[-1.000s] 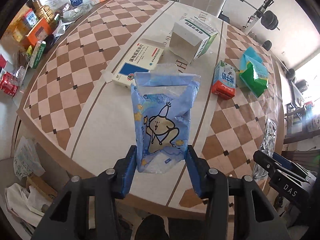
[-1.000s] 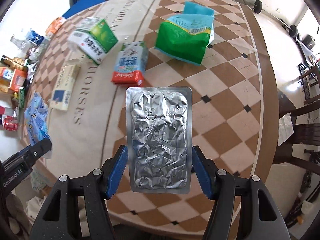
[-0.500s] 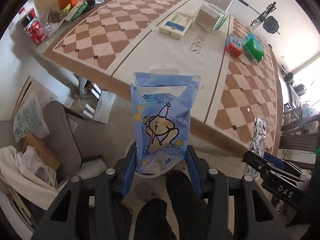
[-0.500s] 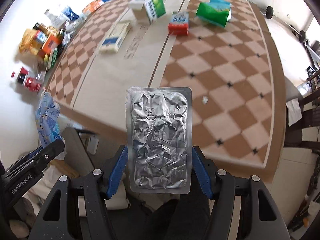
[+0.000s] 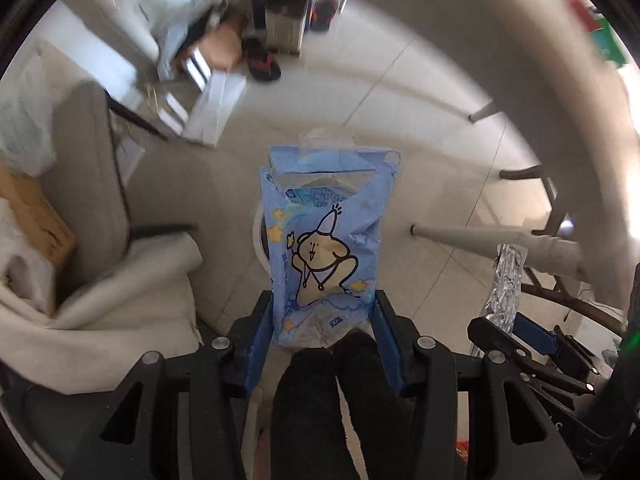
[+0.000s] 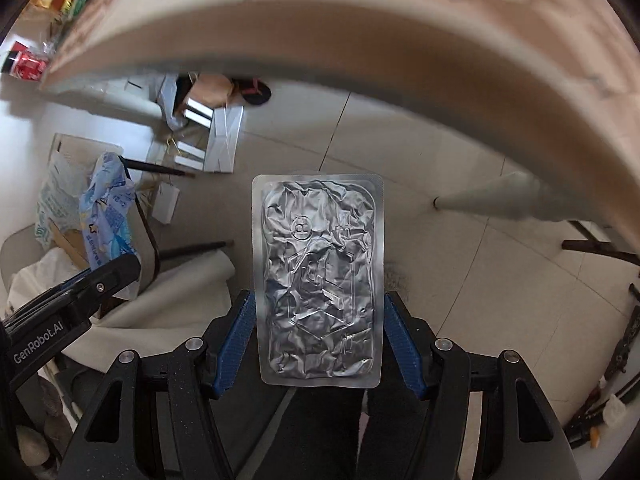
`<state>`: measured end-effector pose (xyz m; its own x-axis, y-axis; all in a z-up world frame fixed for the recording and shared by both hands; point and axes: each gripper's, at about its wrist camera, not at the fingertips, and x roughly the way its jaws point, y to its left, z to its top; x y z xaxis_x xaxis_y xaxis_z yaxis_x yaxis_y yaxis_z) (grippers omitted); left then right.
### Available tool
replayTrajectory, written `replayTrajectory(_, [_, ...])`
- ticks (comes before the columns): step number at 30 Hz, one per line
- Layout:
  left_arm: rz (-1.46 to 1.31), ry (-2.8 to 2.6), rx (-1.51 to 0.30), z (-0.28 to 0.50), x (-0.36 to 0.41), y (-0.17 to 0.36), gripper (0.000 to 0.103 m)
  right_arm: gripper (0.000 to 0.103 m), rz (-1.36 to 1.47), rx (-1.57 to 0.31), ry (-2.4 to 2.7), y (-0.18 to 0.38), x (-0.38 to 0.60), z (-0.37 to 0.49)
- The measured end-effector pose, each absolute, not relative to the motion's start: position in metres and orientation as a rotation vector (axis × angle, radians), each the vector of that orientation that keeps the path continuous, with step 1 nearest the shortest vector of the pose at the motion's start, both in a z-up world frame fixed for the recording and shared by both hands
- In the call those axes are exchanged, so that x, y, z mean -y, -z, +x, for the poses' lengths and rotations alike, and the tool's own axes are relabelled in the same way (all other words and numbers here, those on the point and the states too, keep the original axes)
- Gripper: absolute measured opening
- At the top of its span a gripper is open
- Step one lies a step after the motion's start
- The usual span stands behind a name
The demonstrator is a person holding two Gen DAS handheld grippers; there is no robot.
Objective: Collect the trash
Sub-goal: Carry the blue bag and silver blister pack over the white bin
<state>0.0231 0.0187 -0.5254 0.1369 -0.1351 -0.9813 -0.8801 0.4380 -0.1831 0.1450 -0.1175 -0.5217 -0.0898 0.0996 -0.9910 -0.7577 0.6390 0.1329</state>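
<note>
My left gripper (image 5: pixel 323 316) is shut on a blue snack bag (image 5: pixel 325 240) with a cartoon figure, held upright over the tiled floor. A white round rim (image 5: pixel 258 246) peeks out behind the bag; what it belongs to is hidden. My right gripper (image 6: pixel 318 320) is shut on a crumpled silver foil blister pack (image 6: pixel 318 276), pointing down at the floor. In the left wrist view the foil pack (image 5: pixel 507 280) and right gripper (image 5: pixel 520 340) show at the lower right. In the right wrist view the blue bag (image 6: pixel 105 220) and left gripper (image 6: pixel 80 292) show at the left.
The table's edge (image 6: pixel 360 52) arcs overhead, with a table leg (image 6: pixel 496 200) to the right. A grey chair (image 5: pixel 92 184) with white cloth stands left. Cardboard and boxes (image 6: pixel 208 120) litter the floor further off. The person's dark legs (image 5: pixel 332 408) are below the grippers.
Both grippers have dropped from above the tabletop to below its edge and now face the floor. Each keeps its hold on its item.
</note>
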Motion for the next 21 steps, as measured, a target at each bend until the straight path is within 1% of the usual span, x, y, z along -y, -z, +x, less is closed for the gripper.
replayTrajectory(7, [-1.209,-0.612,-1.345,0.02,-0.037,0.646,0.045,0.066,-0.585,-1.598,-0.756,0.655,0.113,0.155])
replayTrajectory(11, [-1.274,-0.564,-1.37,0.025,-0.042,0.7,0.045,0.067,-0.58,-1.645,-0.749,0.725,0.108,0.166])
replayTrajectory(16, [-1.244,-0.55,-1.42,0.037,-0.037,0.726,0.046,0.067,-0.605,-1.658,-0.735,0.784,0.102,0.171])
replayTrajectory(21, [-1.234,-0.551,-1.435,0.039,-0.035,0.732,0.046,0.067,-0.632,-1.663,-0.754,0.811,0.097,0.169])
